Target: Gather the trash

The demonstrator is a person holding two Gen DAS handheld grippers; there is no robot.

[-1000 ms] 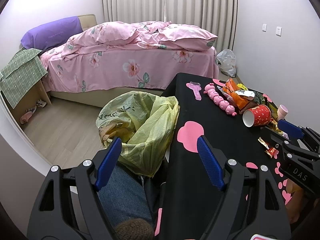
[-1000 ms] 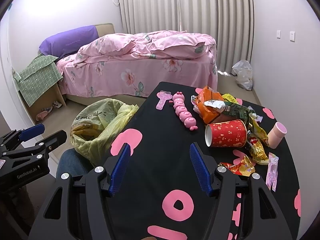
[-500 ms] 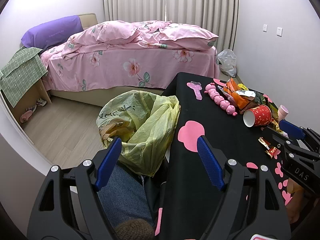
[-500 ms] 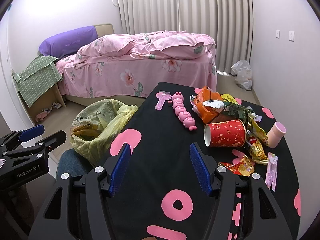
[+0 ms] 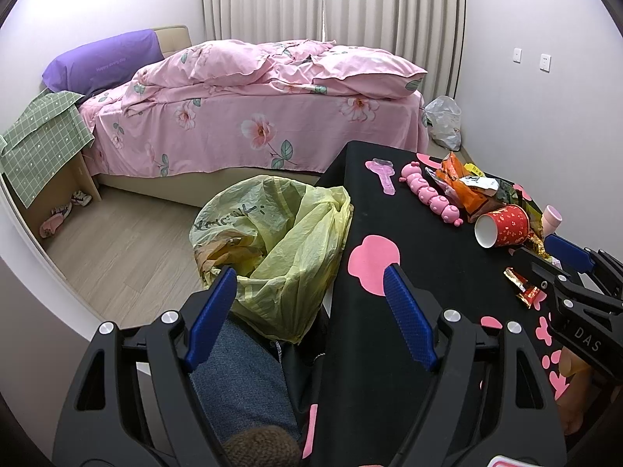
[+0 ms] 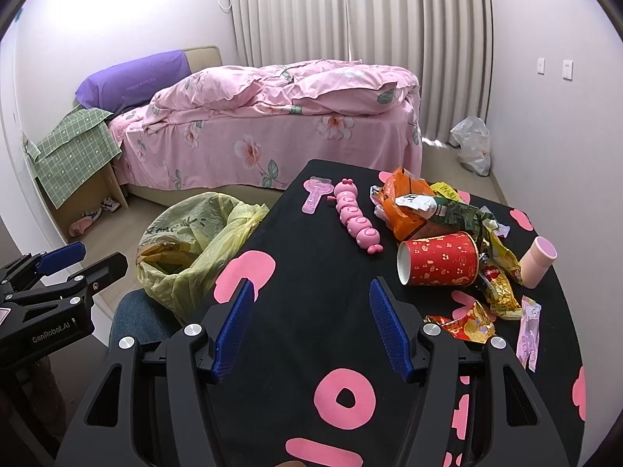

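Note:
A heap of trash lies at the right of the black table (image 6: 311, 257): a red paper cup (image 6: 438, 258) on its side, an orange snack bag (image 6: 405, 204), a green wrapper (image 6: 457, 210), gold and red wrappers (image 6: 465, 323) and a pink sachet (image 6: 527, 332). A yellow bin bag (image 6: 194, 245) stands open beside the table's left edge; it also shows in the left wrist view (image 5: 280, 241). My right gripper (image 6: 311, 317) is open and empty over the table, short of the cup. My left gripper (image 5: 309, 303) is open and empty, near the bag.
A pink caterpillar toy (image 6: 356, 218), a pink flat toy (image 6: 315, 194) and a pink small cup (image 6: 539, 258) are on the table. A pink bed (image 6: 272, 124) stands behind, a white bag (image 6: 473, 144) by the curtain. My knee (image 5: 237, 381) is under the left gripper.
Both grippers have barely shifted; the views moved slightly. Nothing was taken or let go.

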